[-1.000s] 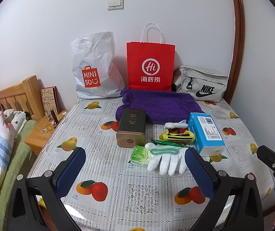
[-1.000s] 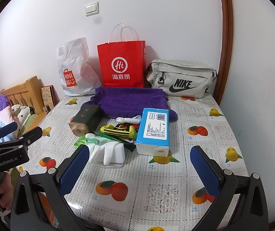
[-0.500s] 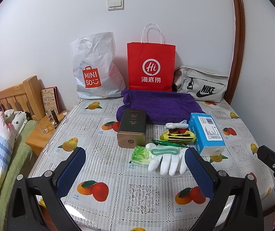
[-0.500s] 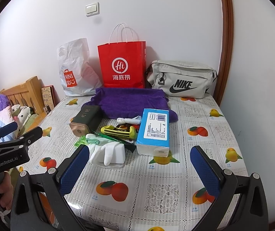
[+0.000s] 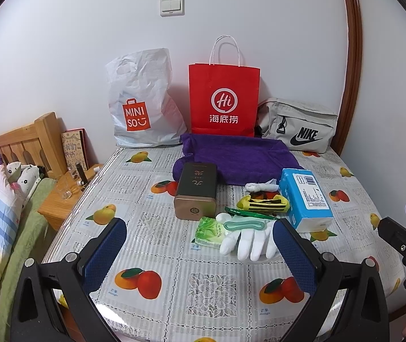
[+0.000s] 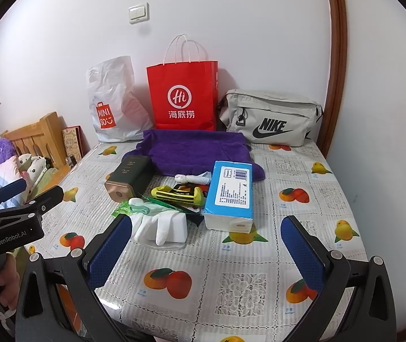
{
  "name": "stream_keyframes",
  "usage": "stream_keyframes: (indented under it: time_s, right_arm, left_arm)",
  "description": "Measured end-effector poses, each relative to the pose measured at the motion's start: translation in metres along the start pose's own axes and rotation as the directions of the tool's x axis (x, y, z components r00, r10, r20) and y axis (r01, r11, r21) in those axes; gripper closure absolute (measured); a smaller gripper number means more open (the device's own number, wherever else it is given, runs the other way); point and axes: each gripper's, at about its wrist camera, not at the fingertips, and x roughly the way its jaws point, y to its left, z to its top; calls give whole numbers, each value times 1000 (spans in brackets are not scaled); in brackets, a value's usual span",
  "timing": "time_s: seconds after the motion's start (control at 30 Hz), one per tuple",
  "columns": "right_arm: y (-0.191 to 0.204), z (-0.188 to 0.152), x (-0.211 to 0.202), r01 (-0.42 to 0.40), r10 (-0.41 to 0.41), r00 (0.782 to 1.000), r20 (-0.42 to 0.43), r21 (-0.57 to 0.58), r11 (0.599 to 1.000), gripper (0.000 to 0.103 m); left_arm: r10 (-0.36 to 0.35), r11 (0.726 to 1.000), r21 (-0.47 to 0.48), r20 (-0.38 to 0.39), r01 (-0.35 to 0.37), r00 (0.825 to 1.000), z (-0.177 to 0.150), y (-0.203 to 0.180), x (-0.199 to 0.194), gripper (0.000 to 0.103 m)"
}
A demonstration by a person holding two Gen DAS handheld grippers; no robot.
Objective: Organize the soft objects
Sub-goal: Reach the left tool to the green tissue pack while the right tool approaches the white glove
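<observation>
Left wrist view: white glove [image 5: 248,242] lies limp on the fruit-print tablecloth [image 5: 157,228], just beside the blue tissue pack [image 5: 305,199]. Judged light, floppy; pinch at the bunched cuff. Left gripper [image 5: 200,252] jaws wide apart, holding nothing.

Right wrist view: glove [image 6: 161,226] near the left fingertip. Right gripper [image 6: 205,249] jaws wide apart, empty, touching nothing.

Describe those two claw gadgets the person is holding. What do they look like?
Each gripper is black, with two angled struts dotted with silver bolts. The left gripper and the right gripper both have flat fingers faced with textured blue pads. Seen from the right camera, the left one's body reads "GenRobot.AI" in white. No cables or sleeves show.
</observation>
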Motion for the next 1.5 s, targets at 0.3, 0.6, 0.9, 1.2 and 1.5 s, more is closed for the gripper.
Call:
stream_keyframes:
  time_s: [0.3, 0.6, 0.9, 1.2, 1.5]
  right_arm:
    - [4, -1, 10, -20, 20, 1000, -4, -17, 1000, 0]
    - [-3, -14, 43, -37, 37, 998, -51, -8, 999, 0]
    - [-1, -31, 84, -65, 60, 990, -126, -35, 997, 0]
    - [-9, -43, 128, -61, 57, 976, -212, -11, 998, 0]
    - [-14, -48, 155, -55, 51, 962, -270, -9, 998, 0]
  left_arm:
    - [-21, 1000, -13, -18, 21, 1000, 4, 6, 17, 0]
    - [-4, 1000, -11, -86, 3, 996, -12, 11, 56, 0]
    - [29, 999, -38, -194, -37, 981, -35, 27, 114, 0]
    - [17, 1000, -1, -262, -18, 965, -47, 25, 167, 0]
    - [-86, 989, 88, -322, 120, 943, -42, 0, 204, 0]
